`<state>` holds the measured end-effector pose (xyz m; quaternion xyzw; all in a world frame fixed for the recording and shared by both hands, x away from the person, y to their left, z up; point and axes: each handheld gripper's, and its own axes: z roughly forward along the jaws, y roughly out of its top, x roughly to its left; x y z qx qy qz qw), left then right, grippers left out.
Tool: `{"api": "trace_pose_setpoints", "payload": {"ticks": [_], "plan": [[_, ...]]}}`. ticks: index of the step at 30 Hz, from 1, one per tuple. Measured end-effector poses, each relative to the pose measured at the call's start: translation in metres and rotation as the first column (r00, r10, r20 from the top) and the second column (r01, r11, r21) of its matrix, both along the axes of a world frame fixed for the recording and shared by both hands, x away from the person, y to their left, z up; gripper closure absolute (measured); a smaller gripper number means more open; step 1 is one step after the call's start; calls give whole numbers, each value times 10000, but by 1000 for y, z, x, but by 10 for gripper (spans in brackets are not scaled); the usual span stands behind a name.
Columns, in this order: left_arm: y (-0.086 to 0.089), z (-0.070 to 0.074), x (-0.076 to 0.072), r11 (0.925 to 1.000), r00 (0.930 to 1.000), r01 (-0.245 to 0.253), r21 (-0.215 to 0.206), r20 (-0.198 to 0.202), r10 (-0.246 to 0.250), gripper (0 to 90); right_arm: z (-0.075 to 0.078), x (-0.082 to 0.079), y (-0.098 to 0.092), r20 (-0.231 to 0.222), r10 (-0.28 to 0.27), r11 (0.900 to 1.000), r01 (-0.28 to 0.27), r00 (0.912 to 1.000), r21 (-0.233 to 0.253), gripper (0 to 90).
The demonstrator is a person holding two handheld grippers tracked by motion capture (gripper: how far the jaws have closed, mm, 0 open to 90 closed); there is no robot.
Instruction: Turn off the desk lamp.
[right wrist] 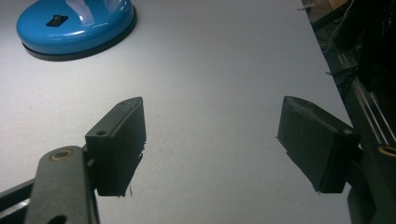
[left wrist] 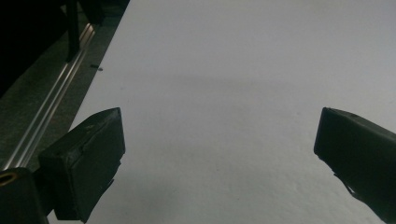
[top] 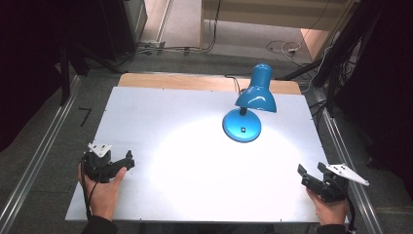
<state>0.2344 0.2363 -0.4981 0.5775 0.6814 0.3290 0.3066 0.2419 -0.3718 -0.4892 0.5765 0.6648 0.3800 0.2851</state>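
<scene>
A blue desk lamp is stood on the far right part of the white table, its shade lit. The left gripper is held well apart from the lamp, nearer and leftward, jaws spread and empty. The right gripper is held nearer and rightward of the lamp, jaws likewise spread and empty

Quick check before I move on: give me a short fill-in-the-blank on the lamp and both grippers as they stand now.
1. The glossy blue desk lamp is switched ____, casting a bright pool on the white table.
2. The left gripper has its jaws ____.
3. The right gripper holds ____ between its jaws.
4. The lamp's round base carries a small ____ switch.

Missing words: on; open; nothing; black
</scene>
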Motion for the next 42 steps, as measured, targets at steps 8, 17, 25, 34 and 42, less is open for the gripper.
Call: {"api": "trace_pose_setpoints", "payload": {"ticks": [8,17,25,34,42], "plan": [[-1,5,-5,9995,9994,315,42,164,-316,40,0,-1,-4,-141,66,9998,-64,9999,166,222],[0,4,-5,9993,9993,360,9,102,-361,42,-1,4,8,-178,478,9988,-477,9987,60,222],[-2,4,-5,9991,9990,433,29,103,-433,42,3,9,22,-96,751,9971,-750,9971,95,223],[-4,5,-6,9981,9980,614,32,168,-615,42,7,14,27,-91,740,9972,-739,9972,136,173],[-4,6,-7,9983,9981,576,36,204,-576,44,10,20,38,-57,934,9956,-934,9956,93,155]]}}
